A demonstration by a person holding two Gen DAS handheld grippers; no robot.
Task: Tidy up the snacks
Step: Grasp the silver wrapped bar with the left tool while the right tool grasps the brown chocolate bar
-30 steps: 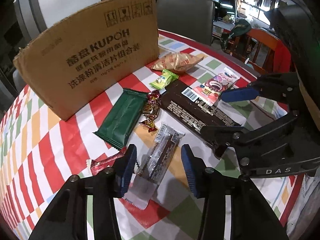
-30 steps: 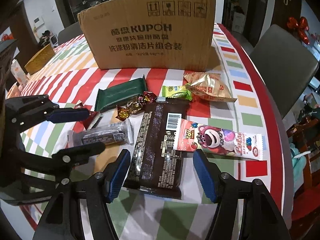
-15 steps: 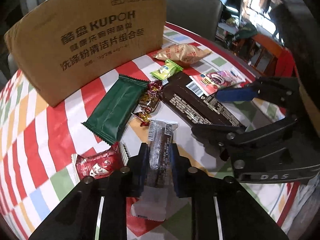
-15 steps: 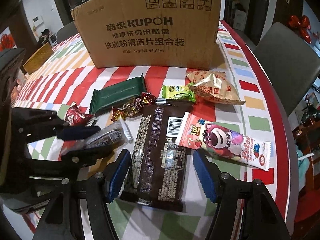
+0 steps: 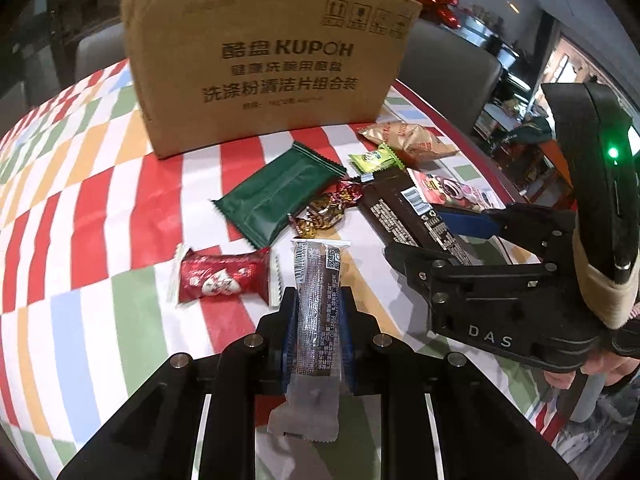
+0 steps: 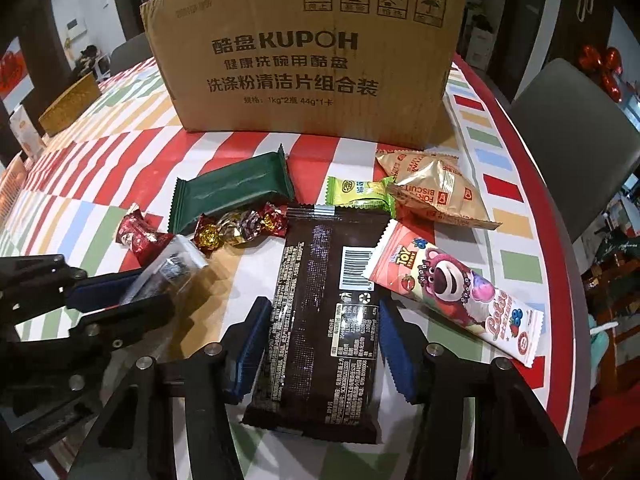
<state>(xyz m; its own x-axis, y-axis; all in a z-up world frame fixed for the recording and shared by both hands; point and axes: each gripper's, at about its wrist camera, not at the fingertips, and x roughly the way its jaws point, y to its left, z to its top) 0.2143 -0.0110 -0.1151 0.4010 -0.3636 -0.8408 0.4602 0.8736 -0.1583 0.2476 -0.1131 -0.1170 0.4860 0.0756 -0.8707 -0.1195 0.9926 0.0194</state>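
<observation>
My left gripper point(image 5: 318, 340) is shut on a clear-wrapped dark snack bar point(image 5: 318, 292) and holds it lifted off the table; it also shows in the right wrist view point(image 6: 168, 270). My right gripper point(image 6: 320, 344) is open, its blue pads on either side of a long dark brown packet point(image 6: 324, 304) that lies on the table. Other snacks lie around: a green packet point(image 5: 276, 196), a red candy point(image 5: 220, 278), foil candies point(image 6: 240, 228), a lime packet point(image 6: 358, 194), a gold biscuit bag point(image 6: 436, 192) and a pink bear packet point(image 6: 456, 286).
A tall KUPOH cardboard box point(image 6: 304, 48) stands behind the snacks on the striped tablecloth point(image 5: 100, 208). The table's red rim point(image 6: 560, 248) curves at the right, with a grey chair point(image 6: 572, 128) beyond it. A gold box point(image 6: 70, 104) sits at far left.
My left gripper closed on the clear-wrapped bar and lifted it. My right gripper moved forward so its open fingers now flank the dark brown packet.
</observation>
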